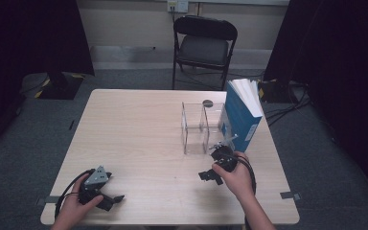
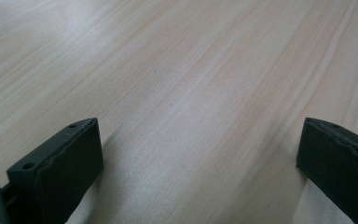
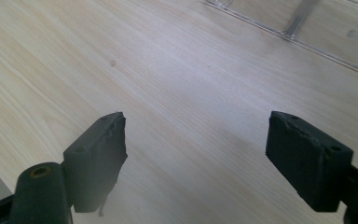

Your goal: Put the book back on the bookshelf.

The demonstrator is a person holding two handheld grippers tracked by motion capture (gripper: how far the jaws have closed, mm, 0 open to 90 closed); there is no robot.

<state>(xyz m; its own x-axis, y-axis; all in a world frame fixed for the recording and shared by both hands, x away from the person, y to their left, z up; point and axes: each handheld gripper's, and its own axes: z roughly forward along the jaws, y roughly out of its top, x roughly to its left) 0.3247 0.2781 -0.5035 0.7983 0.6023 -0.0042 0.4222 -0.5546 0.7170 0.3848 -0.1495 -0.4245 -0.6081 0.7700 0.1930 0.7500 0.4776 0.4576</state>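
A blue book [image 1: 239, 117] with white pages stands upright at the right end of a clear plastic holder [image 1: 197, 127] on the wooden table [image 1: 139, 129]. My right gripper [image 1: 209, 176] hangs low over the table just in front of the holder, open, with bare wood between its jaws [image 3: 196, 140]; the holder's clear base [image 3: 298, 35] lies beyond them. My left gripper [image 1: 114, 200] rests near the table's front left edge, open, with nothing but wood grain between its jaws [image 2: 200, 149].
A black folding chair [image 1: 203, 45] stands behind the table. Cables [image 1: 287, 108] run over the floor at the right. Dark curtains hang on both sides. A small dark round mark [image 1: 207, 103] lies on the table behind the holder.
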